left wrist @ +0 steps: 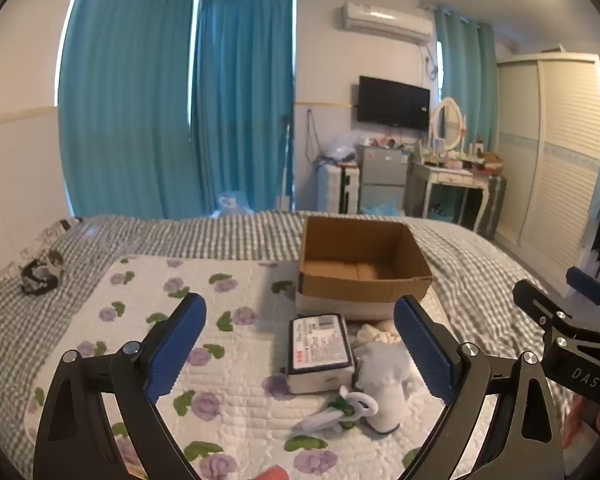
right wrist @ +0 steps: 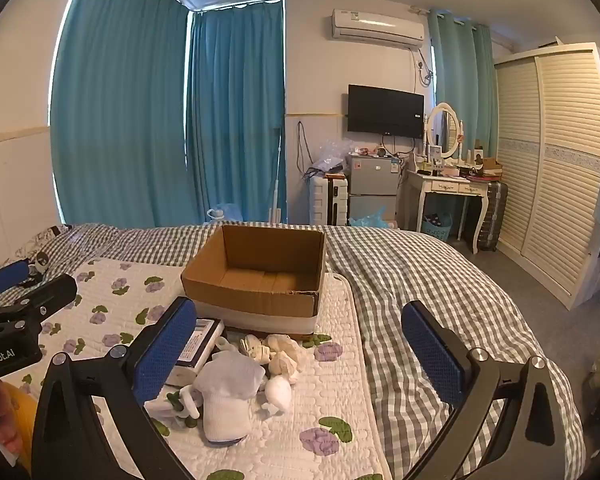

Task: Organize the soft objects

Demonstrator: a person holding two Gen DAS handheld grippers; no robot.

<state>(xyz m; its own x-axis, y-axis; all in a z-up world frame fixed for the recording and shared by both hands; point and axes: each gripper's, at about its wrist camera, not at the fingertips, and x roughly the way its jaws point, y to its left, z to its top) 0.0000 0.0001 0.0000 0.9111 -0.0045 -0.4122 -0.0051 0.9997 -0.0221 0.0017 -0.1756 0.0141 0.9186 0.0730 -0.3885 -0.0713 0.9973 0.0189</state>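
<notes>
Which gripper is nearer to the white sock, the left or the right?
Too close to call. The sock lies between them: right of the left gripper, left of the right gripper. Both are open, above it.

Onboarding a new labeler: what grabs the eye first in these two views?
The open cardboard box in the middle of the bed, with nothing visible inside. Just in front of it on the flowered quilt lies a small heap of socks beside a small labelled box. Both grippers, left and right, hover open over the quilt, holding nothing.
</notes>
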